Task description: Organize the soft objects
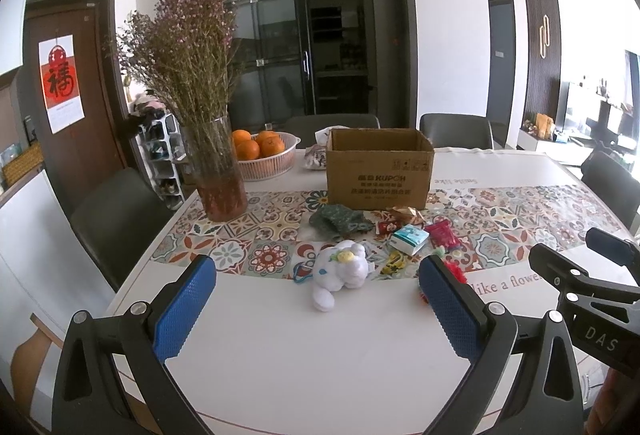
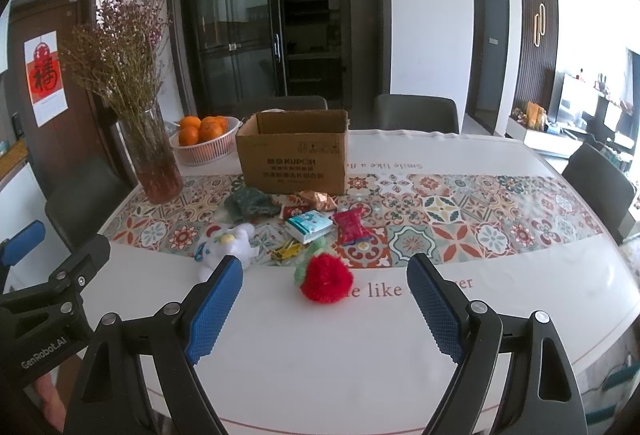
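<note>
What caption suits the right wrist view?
Open right gripper faces a fuzzy red strawberry toy before an open brown cardboard box.

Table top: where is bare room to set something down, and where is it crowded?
Bare: the white strip of table nearest the fingers, and the right side past the red packet. Crowded: between the cardboard box, white plush toy and red pompom.

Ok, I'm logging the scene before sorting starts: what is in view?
cardboard box: one, brown, open, mid-table
white plush toy: one, near edge
red fluffy ball: one, near edge
green knit item: one, before box
tissue pack: one, white-teal
red packet: one, right of the tissue pack
oranges: several, in white basket
vase: one, glass, dried flowers
left gripper: open
right gripper: open
</note>
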Demonstrator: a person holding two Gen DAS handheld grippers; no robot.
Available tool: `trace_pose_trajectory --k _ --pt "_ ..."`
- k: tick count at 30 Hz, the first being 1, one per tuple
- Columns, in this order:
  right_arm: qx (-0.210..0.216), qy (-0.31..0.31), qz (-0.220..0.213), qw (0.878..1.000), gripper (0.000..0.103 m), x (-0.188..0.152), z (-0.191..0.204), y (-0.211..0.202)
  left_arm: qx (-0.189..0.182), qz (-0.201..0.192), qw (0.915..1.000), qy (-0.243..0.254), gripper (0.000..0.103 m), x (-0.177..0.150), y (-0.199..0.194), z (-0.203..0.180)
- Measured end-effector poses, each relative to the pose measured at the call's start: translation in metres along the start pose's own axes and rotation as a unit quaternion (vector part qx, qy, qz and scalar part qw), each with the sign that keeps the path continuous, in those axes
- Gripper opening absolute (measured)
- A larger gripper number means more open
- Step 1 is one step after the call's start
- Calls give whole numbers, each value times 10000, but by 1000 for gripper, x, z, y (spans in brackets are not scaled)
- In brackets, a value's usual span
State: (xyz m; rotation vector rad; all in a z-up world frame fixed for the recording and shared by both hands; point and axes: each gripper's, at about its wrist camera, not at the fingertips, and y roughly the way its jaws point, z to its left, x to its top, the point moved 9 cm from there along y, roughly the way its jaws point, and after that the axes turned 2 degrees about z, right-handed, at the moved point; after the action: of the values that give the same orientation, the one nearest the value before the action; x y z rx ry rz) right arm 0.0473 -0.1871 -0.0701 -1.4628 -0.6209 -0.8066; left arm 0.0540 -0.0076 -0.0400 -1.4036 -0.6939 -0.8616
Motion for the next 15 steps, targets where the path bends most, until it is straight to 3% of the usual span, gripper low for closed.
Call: trace_pose_trajectory --k 15 --pt "-7 4 -55 10000 85 2 -1 -1 -21 7 10000 6 103 2 -1 1"
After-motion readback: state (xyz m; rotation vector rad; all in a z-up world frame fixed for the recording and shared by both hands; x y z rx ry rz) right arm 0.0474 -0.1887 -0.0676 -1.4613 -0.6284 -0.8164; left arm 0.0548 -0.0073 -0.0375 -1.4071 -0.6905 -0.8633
